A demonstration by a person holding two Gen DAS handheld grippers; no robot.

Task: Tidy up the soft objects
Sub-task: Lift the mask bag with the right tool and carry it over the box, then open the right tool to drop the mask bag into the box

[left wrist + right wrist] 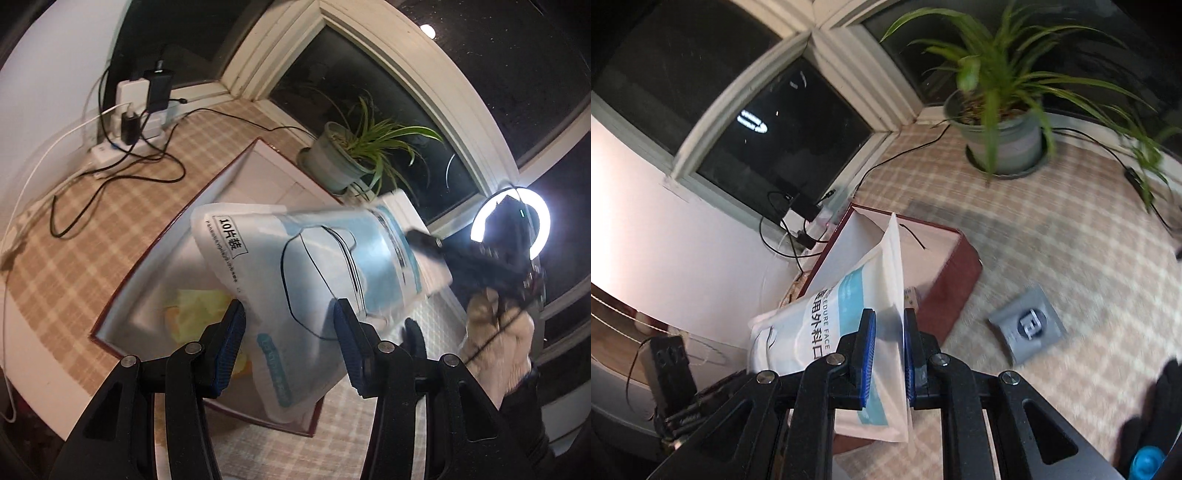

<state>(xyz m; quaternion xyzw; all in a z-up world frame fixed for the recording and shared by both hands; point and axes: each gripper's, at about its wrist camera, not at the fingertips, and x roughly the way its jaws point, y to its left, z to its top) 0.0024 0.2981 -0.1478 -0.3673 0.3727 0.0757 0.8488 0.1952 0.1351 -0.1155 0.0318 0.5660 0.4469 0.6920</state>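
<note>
A white and blue face-mask pack (pixel 314 258) hangs tilted over an open red-edged box (pixel 147 266) on the checked tablecloth. My right gripper (pixel 888 314) is shut on one edge of the face-mask pack (pixel 849 295); in the left wrist view the right gripper (pixel 419 240) grips the pack's far right corner. My left gripper (pixel 290 314) is open just in front of the pack's flat face, and its pads do not press on it. Something yellow (pixel 199 314) lies inside the box. The box's red side (pixel 945 295) shows behind the pack.
A potted plant (pixel 343 162) (pixel 1004 144) stands by the window. A power strip with chargers and loose cables (pixel 129 122) sits at the back left. A grey packet (pixel 1028 326) lies on the cloth right of the box. A ring light (pixel 513 225) glows at right.
</note>
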